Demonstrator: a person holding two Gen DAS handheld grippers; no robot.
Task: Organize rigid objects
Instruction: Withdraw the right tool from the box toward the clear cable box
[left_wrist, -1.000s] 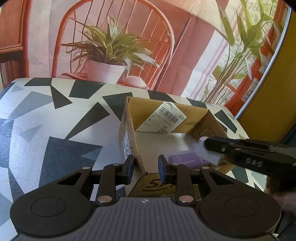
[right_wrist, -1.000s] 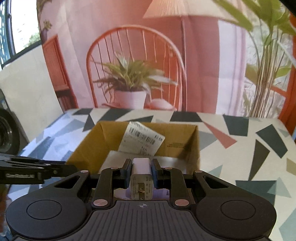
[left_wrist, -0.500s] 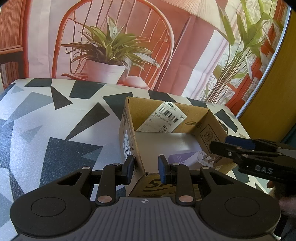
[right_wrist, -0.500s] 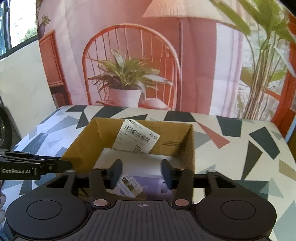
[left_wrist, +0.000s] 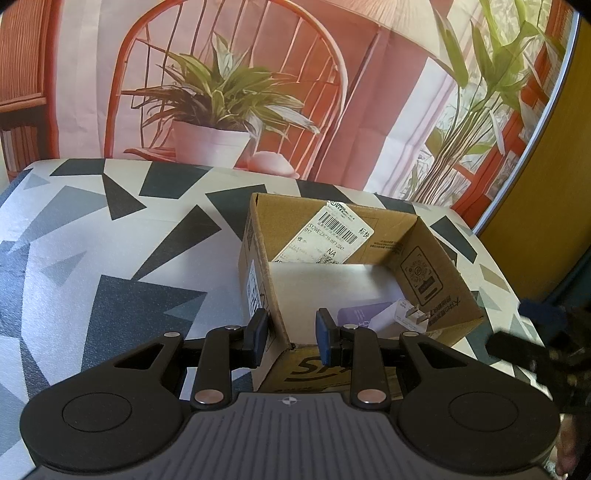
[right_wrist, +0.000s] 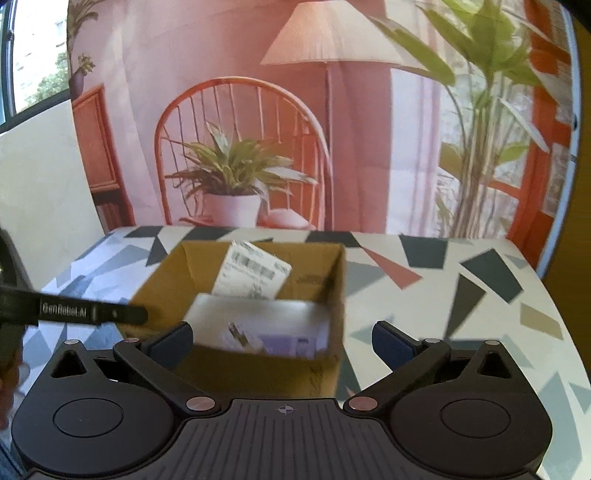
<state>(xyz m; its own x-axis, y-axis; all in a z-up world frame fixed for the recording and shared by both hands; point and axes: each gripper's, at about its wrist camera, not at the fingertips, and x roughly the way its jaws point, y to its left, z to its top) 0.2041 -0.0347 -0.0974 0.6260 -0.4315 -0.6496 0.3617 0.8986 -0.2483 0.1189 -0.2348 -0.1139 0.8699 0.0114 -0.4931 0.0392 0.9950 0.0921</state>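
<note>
We are working over a table (left_wrist: 110, 236) covered in a matte, faintly pebbled sheet of grey, black and white triangles, and the open cardboard box (left_wrist: 432, 266) is sitting on it, its corrugated brown walls stiff and square, a glossy barcode label (left_wrist: 328, 236) leaning against the far wall. We are pinching the box's near corner wall with our left gripper (left_wrist: 290, 341), its jaws narrow and clamped on the cardboard, steadying the box. A second ago our right gripper (right_wrist: 282, 341) was carrying the white plug adapter over the box; now its jaws are opening wide with nothing between them, and we are drawing it back from the box. The adapter (left_wrist: 400, 315), a small hard plastic block with flat metal prongs, is lying inside the box against the near right corner, touching the flat lilac carton (left_wrist: 360, 315) beside it. We are judging this item stowed, so the right gripper is free for any next rigid piece.
</note>
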